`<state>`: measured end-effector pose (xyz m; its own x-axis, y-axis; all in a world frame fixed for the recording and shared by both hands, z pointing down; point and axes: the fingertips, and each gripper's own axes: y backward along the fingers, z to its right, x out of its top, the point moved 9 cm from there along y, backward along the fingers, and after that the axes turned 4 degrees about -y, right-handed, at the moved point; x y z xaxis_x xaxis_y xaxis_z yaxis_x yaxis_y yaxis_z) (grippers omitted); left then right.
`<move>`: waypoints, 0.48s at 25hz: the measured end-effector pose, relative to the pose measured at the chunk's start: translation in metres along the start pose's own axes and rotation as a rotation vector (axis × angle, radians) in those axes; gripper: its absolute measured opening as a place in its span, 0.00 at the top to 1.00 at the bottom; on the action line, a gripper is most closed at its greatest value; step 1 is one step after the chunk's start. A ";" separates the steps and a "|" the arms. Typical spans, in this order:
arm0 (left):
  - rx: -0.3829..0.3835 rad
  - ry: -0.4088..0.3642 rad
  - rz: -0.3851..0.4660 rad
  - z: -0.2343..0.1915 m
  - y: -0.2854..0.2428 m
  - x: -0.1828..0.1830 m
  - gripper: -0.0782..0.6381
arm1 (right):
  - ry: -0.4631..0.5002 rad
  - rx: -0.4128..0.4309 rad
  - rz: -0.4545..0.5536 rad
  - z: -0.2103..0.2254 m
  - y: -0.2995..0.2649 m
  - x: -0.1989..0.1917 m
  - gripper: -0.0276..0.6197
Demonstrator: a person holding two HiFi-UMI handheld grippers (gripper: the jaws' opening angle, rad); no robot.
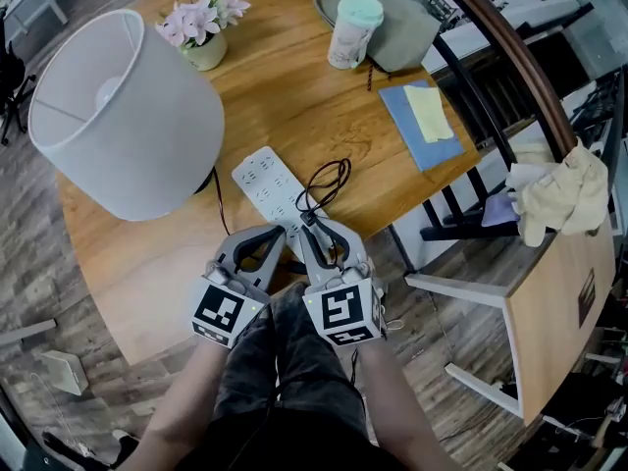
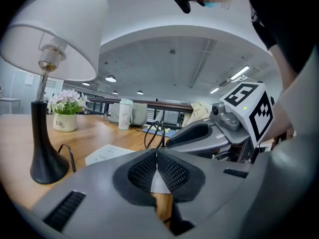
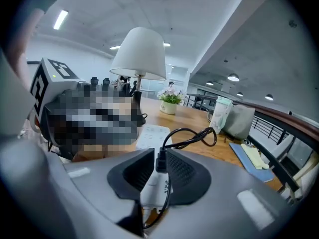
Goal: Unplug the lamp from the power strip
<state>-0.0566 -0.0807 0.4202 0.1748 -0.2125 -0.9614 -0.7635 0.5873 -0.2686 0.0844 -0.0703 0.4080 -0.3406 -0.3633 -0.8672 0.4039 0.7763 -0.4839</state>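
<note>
Unplugging step: right gripper [image 3: 159, 152] released, jaws astride plug [image 3: 160, 163] at strip's [image 1: 265, 184] near end; left gripper [image 2: 156, 153] clenched, empty. Next I clamp plug, pull it free.

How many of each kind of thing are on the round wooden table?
Lamp: 1
Flower pot: 1
Cup: 1
Power strip: 1
Black cord: 1
Grey bag: 1
Blue folder: 1
Yellow paper: 1
Total: 8

The head view looks steeply down on the table [image 1: 314, 106]. The left gripper view and right gripper view sit low, facing across it; all 3 share the lamp [image 1: 123, 116] and power strip [image 1: 267, 184].
</note>
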 end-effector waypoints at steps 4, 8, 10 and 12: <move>0.015 -0.032 -0.050 0.001 -0.010 -0.003 0.90 | 0.039 0.021 -0.020 0.003 -0.011 -0.001 0.85; 0.022 -0.052 -0.083 0.002 -0.017 -0.007 0.90 | 0.034 0.045 -0.028 0.005 -0.017 -0.001 0.85; 0.022 -0.059 -0.090 0.001 -0.020 -0.008 0.90 | 0.038 0.053 -0.032 0.005 -0.020 -0.002 0.85; 0.022 -0.072 -0.097 0.001 -0.023 -0.008 0.89 | 0.045 0.058 -0.034 0.005 -0.022 -0.002 0.85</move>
<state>-0.0397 -0.0921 0.4345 0.2918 -0.2129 -0.9325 -0.7275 0.5836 -0.3609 0.0808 -0.0893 0.4194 -0.3925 -0.3642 -0.8446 0.4393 0.7325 -0.5200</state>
